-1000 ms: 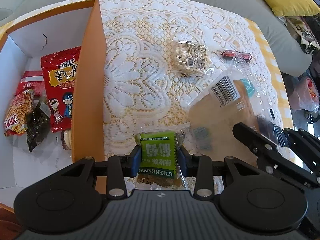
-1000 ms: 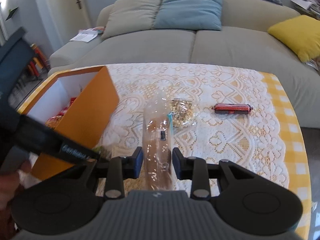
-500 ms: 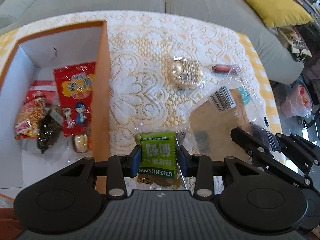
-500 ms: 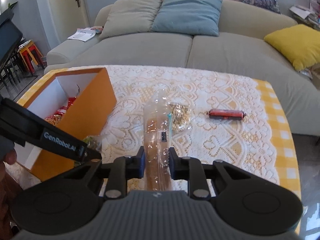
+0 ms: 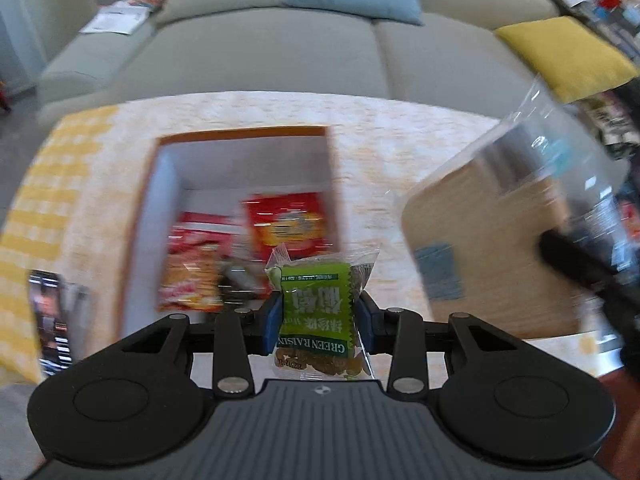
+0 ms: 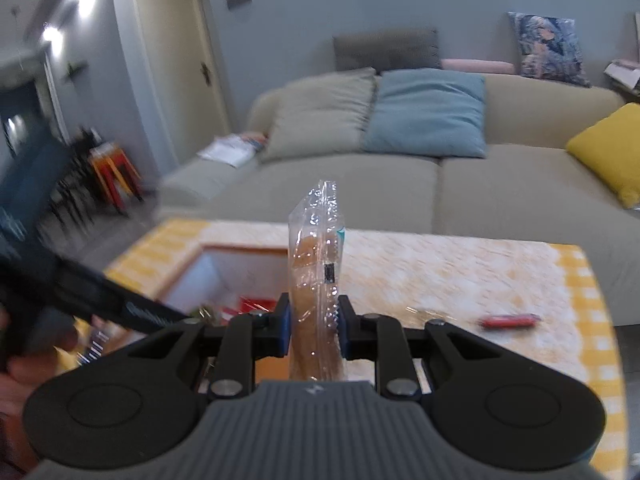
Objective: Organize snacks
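Note:
My left gripper (image 5: 318, 320) is shut on a green raisin packet (image 5: 318, 312) and holds it in the air at the near end of the orange box (image 5: 240, 136), which has a white inside and holds several red and orange snack bags (image 5: 286, 224). My right gripper (image 6: 312, 328) is shut on a clear bag of brown biscuits (image 6: 318, 280), held upright above the table next to the box (image 6: 240, 249). That bag also shows at the right of the left wrist view (image 5: 500, 240). The left gripper's body (image 6: 100, 300) crosses the right wrist view at left.
A red wrapped stick snack (image 6: 508, 321) lies on the lace cloth at right. A dark packet (image 5: 52, 320) lies left of the box. A grey sofa (image 6: 440, 176) with cushions stands behind the table. The view is motion-blurred.
Both grippers have risen and swung left with their packets. The left one now hovers at the box's near end, no longer right of its wall. The peanut bag has left the left view.

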Demonstrator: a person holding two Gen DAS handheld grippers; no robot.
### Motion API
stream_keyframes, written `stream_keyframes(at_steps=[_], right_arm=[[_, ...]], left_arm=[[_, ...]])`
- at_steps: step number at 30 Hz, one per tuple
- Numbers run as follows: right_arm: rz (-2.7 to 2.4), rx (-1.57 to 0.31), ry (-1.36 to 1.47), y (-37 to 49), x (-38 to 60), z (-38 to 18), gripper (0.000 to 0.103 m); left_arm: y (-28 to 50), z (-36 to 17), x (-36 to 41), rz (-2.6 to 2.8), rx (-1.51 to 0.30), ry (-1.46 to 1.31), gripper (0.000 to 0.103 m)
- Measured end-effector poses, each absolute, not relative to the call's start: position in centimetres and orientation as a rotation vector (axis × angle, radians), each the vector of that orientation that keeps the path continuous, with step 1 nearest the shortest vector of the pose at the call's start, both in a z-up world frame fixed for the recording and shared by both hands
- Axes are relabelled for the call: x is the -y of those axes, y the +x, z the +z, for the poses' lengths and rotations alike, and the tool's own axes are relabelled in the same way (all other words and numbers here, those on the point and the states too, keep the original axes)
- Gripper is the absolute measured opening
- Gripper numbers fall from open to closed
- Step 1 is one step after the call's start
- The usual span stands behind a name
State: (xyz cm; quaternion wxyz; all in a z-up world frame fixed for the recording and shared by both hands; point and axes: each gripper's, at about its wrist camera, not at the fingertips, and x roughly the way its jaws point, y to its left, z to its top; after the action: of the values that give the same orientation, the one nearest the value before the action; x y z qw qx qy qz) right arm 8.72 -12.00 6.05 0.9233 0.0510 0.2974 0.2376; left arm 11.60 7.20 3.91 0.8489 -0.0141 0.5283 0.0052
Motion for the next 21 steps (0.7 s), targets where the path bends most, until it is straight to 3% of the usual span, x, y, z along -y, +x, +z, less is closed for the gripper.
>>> stream_keyframes(at_steps=[7,21], right_arm=[[0.608,-0.675,0.204,10.0,6.6,5.4,0.020],[0.670,-0.946,0.208,12.2,0.2,-2.4,0.020]], left_arm=[[12.8,0.6,-11.9,0.124,-1.214,0.064,0.043],[13.9,-5.2,-15.7,0.121,-1.361,0.052,0.043]])
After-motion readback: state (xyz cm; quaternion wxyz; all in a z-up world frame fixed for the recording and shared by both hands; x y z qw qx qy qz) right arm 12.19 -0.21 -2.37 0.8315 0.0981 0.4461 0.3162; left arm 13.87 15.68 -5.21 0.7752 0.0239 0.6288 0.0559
